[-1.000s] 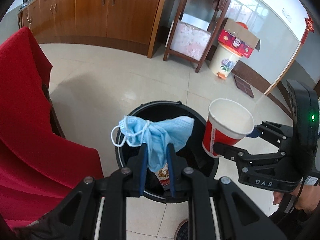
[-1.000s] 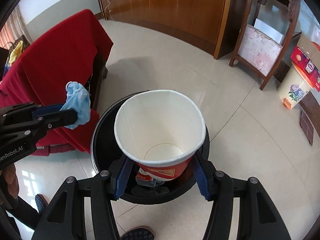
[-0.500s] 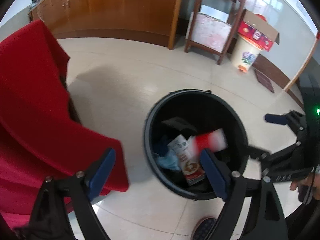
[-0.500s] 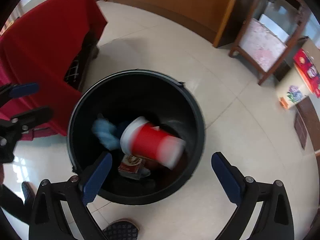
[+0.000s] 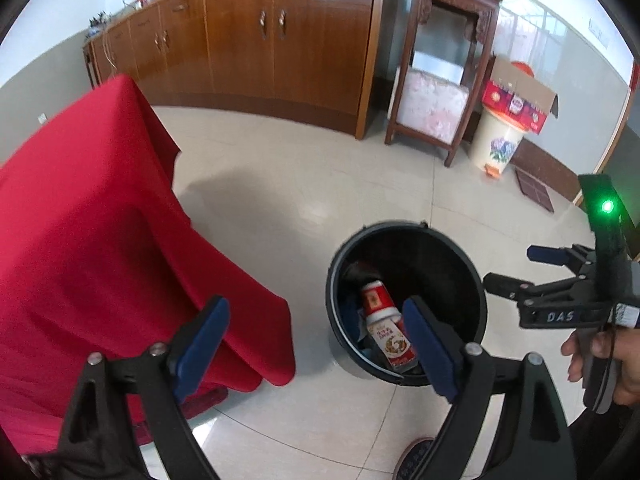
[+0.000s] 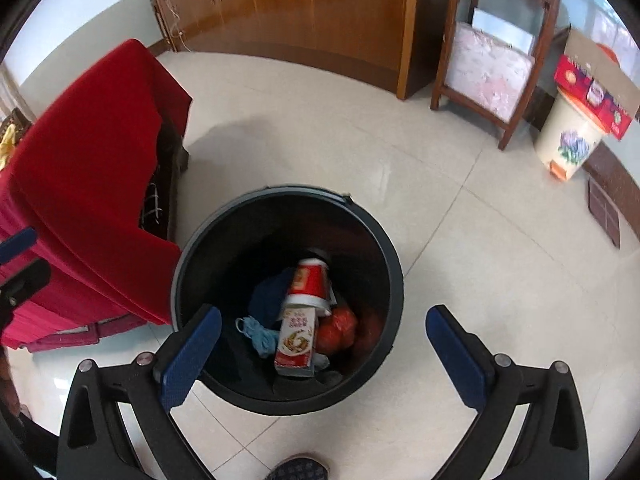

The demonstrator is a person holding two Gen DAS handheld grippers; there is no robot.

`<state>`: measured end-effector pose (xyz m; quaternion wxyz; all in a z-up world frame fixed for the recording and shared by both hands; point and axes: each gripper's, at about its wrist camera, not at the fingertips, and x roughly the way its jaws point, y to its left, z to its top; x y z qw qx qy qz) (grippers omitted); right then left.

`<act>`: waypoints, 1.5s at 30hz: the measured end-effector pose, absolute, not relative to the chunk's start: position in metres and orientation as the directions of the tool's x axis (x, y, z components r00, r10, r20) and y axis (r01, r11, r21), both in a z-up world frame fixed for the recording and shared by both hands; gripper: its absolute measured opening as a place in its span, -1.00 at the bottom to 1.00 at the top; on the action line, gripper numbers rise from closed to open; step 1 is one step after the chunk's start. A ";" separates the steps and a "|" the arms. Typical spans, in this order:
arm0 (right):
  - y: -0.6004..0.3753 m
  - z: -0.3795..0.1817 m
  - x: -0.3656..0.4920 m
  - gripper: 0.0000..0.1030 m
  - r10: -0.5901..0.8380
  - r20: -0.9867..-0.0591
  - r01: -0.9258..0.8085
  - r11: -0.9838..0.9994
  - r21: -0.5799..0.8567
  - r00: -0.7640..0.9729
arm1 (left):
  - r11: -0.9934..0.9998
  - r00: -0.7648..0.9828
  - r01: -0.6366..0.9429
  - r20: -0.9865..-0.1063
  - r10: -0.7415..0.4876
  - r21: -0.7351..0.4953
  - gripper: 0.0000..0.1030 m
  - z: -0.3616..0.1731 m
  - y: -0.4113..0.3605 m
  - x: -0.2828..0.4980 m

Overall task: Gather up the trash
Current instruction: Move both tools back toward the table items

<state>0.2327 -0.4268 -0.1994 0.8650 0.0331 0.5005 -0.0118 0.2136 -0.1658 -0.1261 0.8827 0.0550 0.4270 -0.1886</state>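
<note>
The trash sat inside the black bin (image 6: 394, 264) on the pale tiled floor (image 6: 460, 240). A red and white paper cup (image 6: 310, 286) lay on its side on top of the pile, and its open end touched a red and white carton (image 6: 297, 340) that leaned just below it. A crumpled blue face mask (image 6: 258, 332) lay to the left of the carton, and something round and red (image 6: 338, 328) sat to the right of it. The right gripper (image 6: 324, 352) hung above the bin with its blue pads (image 6: 456, 354) spread wide apart and nothing between them. The left gripper (image 5: 316, 346) was off to the side, over the edge of the bin and the corner of a red cloth (image 5: 92, 216), and its jaws stood wide and held nothing too. The red cloth covered a table just beside the bin. A hand (image 5: 604, 360) held the handle of the right gripper, and a green light (image 5: 607, 207) glowed on it. Farther back stood long brown wooden cabinets (image 5: 256, 36), a dark wooden stand (image 5: 444, 64), and a cream flowered bin (image 5: 498, 140) with a red cardboard box (image 5: 516, 100) on top.
</note>
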 end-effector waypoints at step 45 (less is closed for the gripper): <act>0.064 -0.030 0.295 1.00 0.471 -0.619 -0.600 0.800 -0.001 0.629 | 0.900 0.750 -0.428 -0.588 0.303 -0.082 0.99 -0.050 0.265 0.166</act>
